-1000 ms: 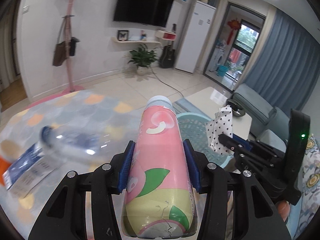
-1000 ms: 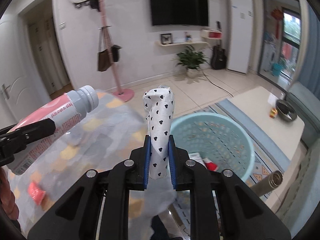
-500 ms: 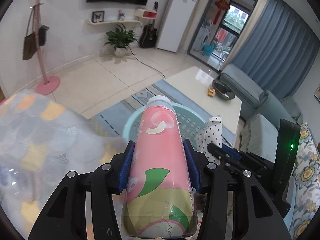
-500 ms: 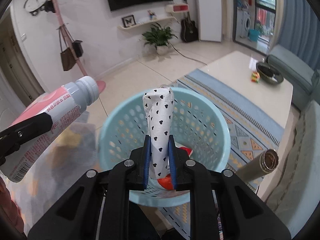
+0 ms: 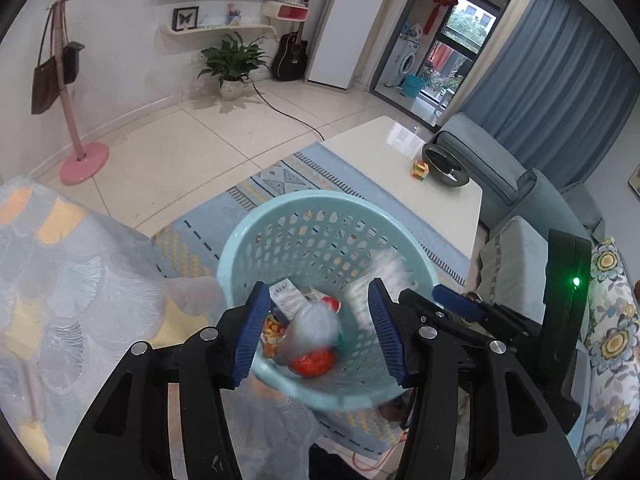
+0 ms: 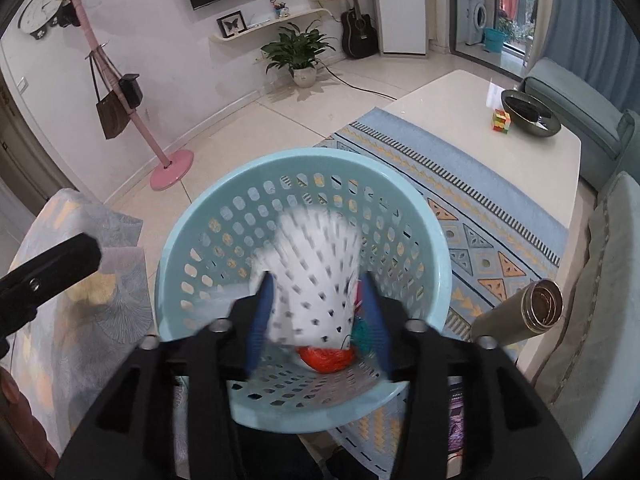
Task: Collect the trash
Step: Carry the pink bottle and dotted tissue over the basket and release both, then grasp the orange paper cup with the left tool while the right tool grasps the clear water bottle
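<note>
A light blue perforated basket (image 5: 320, 216) (image 6: 304, 172) stands on the rug below both grippers. My left gripper (image 5: 318, 332) is open over it; the pink bottle (image 5: 310, 328) is a blurred shape dropping among wrappers in the basket. My right gripper (image 6: 316, 328) is open over the basket, and the white heart-patterned paper (image 6: 316, 276) is blurred between its spread fingers, falling away. That paper also shows as a white blur in the left wrist view (image 5: 380, 276).
A table with a patterned cloth (image 5: 60, 280) is at the left. A white coffee table (image 5: 408, 168) carries a dark bowl (image 5: 446, 160) and a colour cube (image 5: 420, 170). A metal flask (image 6: 528, 312) lies at the right. A sofa (image 5: 520, 184) is beyond.
Both grippers moved from the table to above the basket and opened. The pink bottle left the left gripper and the patterned paper left the right gripper; both are falling in.
</note>
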